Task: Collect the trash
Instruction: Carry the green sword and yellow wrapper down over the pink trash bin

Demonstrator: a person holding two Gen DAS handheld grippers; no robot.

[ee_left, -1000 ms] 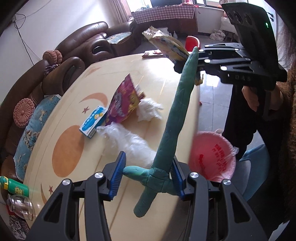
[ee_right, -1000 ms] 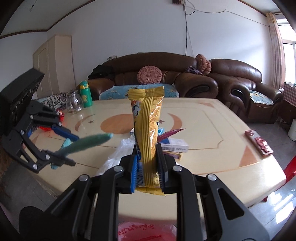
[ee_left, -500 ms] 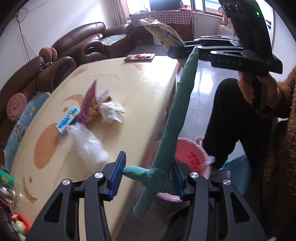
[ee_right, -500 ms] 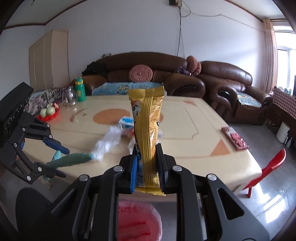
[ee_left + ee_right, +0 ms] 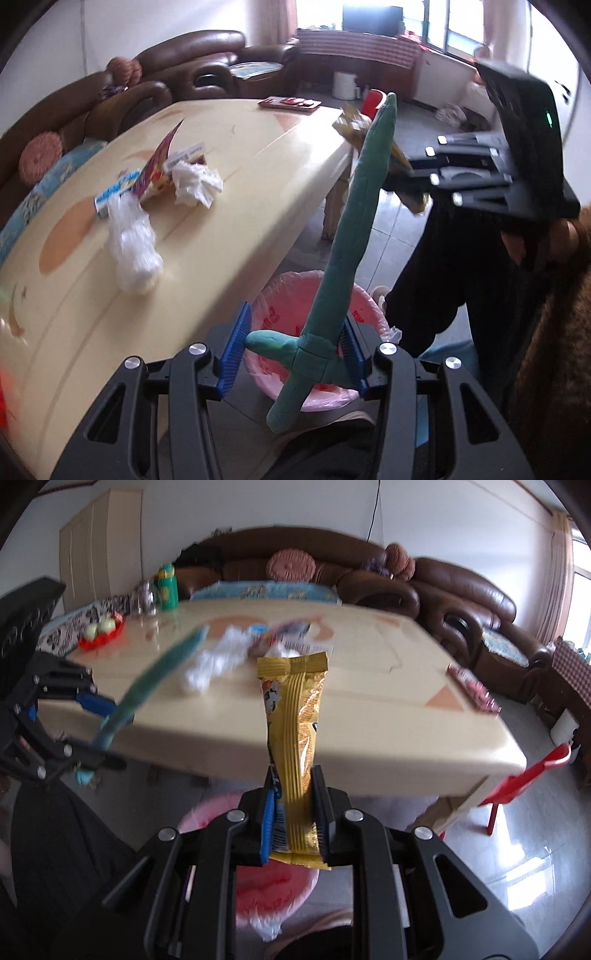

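My left gripper (image 5: 293, 350) is shut on a long green sword-shaped toy (image 5: 354, 229), gripped by its crossguard, over a bin with a pink liner (image 5: 291, 306) on the floor beside the table. My right gripper (image 5: 293, 812) is shut on a yellow snack wrapper (image 5: 295, 716) that stands upright, above the same pink bin (image 5: 273, 886). The right gripper (image 5: 406, 177) shows in the left wrist view, and the left gripper (image 5: 88, 716) in the right wrist view. On the cream table (image 5: 236, 155) lie a clear plastic bag (image 5: 135, 243), a white tissue (image 5: 195, 182), a pink wrapper (image 5: 157, 168) and a blue box (image 5: 114, 192).
A red snack pack (image 5: 290, 103) lies at the table's far corner. A green bottle (image 5: 167, 587), a glass jar (image 5: 146, 598) and a red fruit plate (image 5: 101, 629) stand at the far end. Brown sofas (image 5: 369, 576) line the wall. A red chair (image 5: 524, 779) stands by the table.
Both grippers have moved off the table and lower, toward the pink bin on the floor, each keeping its hold. The table trash has not moved.
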